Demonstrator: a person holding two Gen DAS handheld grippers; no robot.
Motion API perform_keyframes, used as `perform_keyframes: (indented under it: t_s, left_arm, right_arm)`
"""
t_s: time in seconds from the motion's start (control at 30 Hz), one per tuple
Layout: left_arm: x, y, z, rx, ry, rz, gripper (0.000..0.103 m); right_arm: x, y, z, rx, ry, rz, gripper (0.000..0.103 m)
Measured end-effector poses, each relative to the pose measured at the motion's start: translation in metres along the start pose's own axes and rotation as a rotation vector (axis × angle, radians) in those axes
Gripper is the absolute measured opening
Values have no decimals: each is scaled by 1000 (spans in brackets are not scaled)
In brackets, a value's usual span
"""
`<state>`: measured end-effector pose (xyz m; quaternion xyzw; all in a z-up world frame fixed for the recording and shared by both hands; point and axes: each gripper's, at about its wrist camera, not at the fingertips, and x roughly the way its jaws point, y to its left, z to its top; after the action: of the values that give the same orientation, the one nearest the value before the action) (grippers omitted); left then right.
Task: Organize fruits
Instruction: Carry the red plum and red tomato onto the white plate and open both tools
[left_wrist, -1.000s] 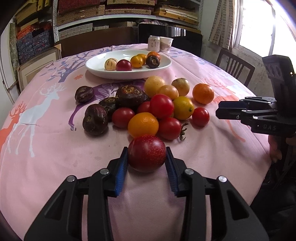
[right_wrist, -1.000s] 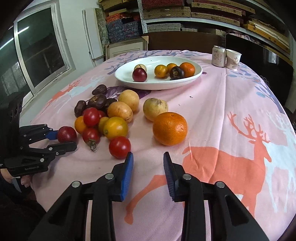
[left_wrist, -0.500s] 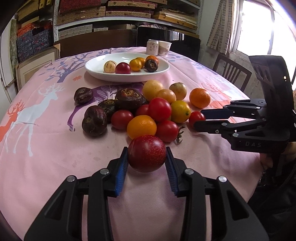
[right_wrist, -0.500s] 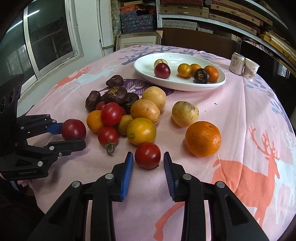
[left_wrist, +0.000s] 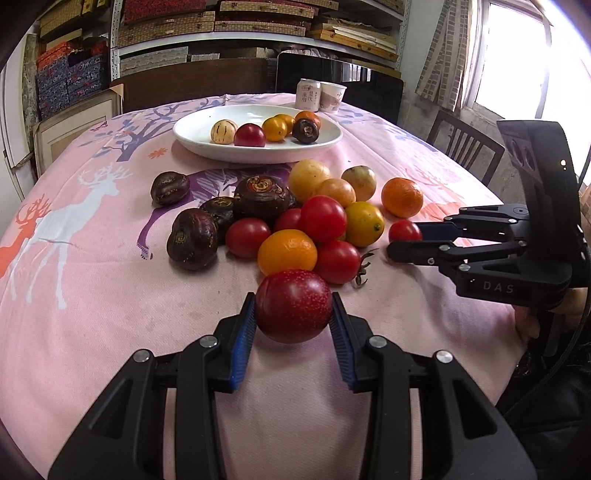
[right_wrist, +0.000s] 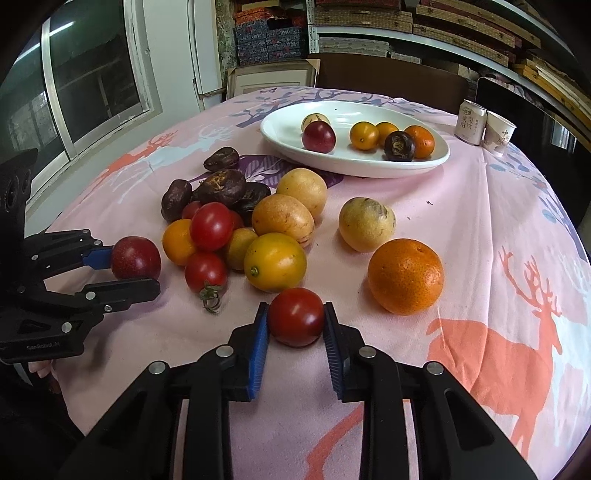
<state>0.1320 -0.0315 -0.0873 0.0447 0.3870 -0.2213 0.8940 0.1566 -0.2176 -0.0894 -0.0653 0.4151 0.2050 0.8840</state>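
Nearest the pile of loose fruit, on its near side, the left hand-held gripper (left_wrist: 293, 321) is closed on a speckled red plum (left_wrist: 293, 305), one blue pad against each flank at the fruit's widest girth. Whether the plum rests on the pink cloth of the surface (left_wrist: 92, 295) or hangs just above it I cannot tell. A plum like this is probably light, smooth-skinned and easily bruised, so a gentle squeeze across the middle looks right; a hard pinch could split the skin.

At the pile's right edge, the right hand-held gripper (right_wrist: 293, 328) has a small red tomato (right_wrist: 296, 316) between its pads. Both pads look to be touching the skin, with the tomato apparently sitting on the cloth. The tomato is likely soft and slippery, so it too should be held across its belly, lightly.

The pile itself, with red tomatoes, yellow-orange citrus, pale passion fruits and dark brown wrinkled fruits, lies between the grippers and the plate. A large orange (right_wrist: 405, 276) sits just right of the pile.

Beyond the pile stands the white oval plate (left_wrist: 199, 138), holding six fruits, among them another red plum.
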Motion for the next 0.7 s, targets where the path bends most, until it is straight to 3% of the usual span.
perform_keyframes:
  t_s: [0.7]
  left_arm:
    - [-7,12,9,-57,-18,-10,38]
  right_arm:
    - [-34,-16,4,25,-89,-28,29]
